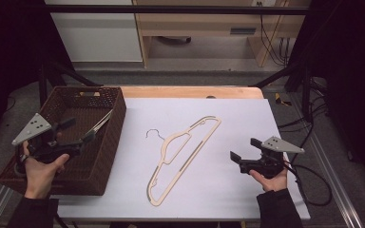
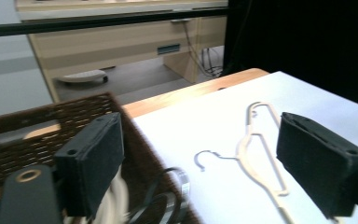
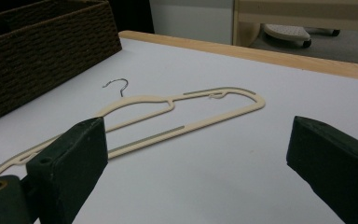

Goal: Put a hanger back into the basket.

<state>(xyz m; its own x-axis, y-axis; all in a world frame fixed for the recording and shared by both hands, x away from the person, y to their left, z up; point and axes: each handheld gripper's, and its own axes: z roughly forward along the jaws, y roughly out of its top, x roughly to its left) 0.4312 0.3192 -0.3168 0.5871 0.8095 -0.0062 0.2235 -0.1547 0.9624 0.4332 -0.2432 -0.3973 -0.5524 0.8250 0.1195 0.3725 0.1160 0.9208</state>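
A cream clothes hanger (image 1: 183,156) with a metal hook (image 1: 153,133) lies flat and slantwise on the white table sheet (image 1: 228,118); it also shows as the hanger (image 2: 261,154) and the hanger (image 3: 168,116). My left gripper (image 1: 78,130) hovers open above the brown wicker basket (image 1: 111,137), nothing between its jaws. My right gripper (image 1: 244,149) is open near the table's right side, to the right of the hanger and apart from it. In the basket lie more hangers (image 1: 102,122), partly hidden.
The wicker basket (image 3: 42,51) stands at the table's left edge. A wooden table strip (image 1: 190,91) runs along the far edge. Beyond it are a wooden desk (image 1: 209,23) and cables (image 1: 275,42). A black cable (image 1: 313,180) trails from the right gripper.
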